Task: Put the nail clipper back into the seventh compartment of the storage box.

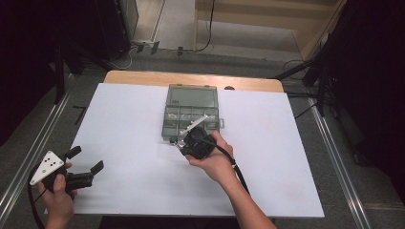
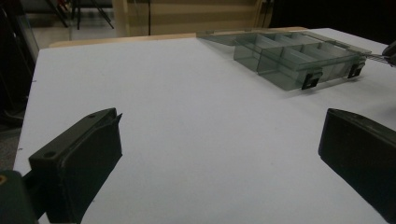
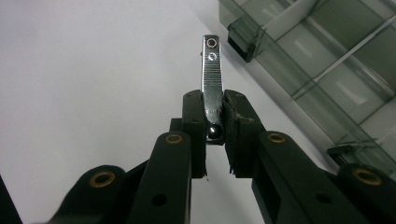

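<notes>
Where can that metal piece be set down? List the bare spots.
Bare white table lies left of the open compartment box, up to the left tongs. More lies right of the box, to the table's right edge. It is crowded at the box's front edge, where the right tongs grip the metal piece.

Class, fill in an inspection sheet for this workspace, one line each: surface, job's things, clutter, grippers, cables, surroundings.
Surface: white table top, wooden strip at the far edge.
Job's things: clear compartment box, lid open; small metal piece.
Clutter: nothing seen.
Grippers: left gripper open, over bare table; right gripper shut on the metal piece beside the box's latch side.
Cables: black cable trails from the right gripper.
Surroundings: grey floor, dark stands, cords on the floor.
</notes>
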The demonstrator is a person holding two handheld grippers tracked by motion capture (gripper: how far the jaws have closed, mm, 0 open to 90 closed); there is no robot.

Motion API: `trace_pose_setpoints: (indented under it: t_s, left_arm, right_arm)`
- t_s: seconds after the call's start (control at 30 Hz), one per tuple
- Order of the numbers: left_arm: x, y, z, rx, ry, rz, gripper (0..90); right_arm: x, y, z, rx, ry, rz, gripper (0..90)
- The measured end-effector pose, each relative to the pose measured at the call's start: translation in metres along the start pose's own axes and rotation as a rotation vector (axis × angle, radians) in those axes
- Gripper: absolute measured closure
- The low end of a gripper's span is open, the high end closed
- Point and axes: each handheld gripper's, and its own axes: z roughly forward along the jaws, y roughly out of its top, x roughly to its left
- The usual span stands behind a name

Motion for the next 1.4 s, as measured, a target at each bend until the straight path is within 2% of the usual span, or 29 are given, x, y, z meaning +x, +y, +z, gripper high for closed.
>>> trace_pose_setpoints:
  t_s: [0.63, 1.03, 1.2, 1.4]
  left_arm:
    - [0.0, 0.0, 0.0, 0.001, 0.0, 0.0, 0.0]
    - [0.001, 0.0, 0.0, -0.001, 0.001, -0.003, 0.0]
    - [0.001, 0.0, 0.0, -0.003, 0.0, -0.004, 0.0]
    - [0.001, 0.0, 0.0, -0.001, 0.0, -0.003, 0.0]
  right_arm:
    - [-0.022, 0.004, -0.01, -0.024, -0.04, 0.043, 81.5]
    - [-0.034, 0.004, -0.01, -0.027, -0.063, 0.066, 81.5]
    - [-0.041, 0.004, -0.008, -0.04, -0.096, 0.088, 81.5]
    - [-0.048, 0.005, -0.007, -0.047, -0.105, 0.104, 81.5]
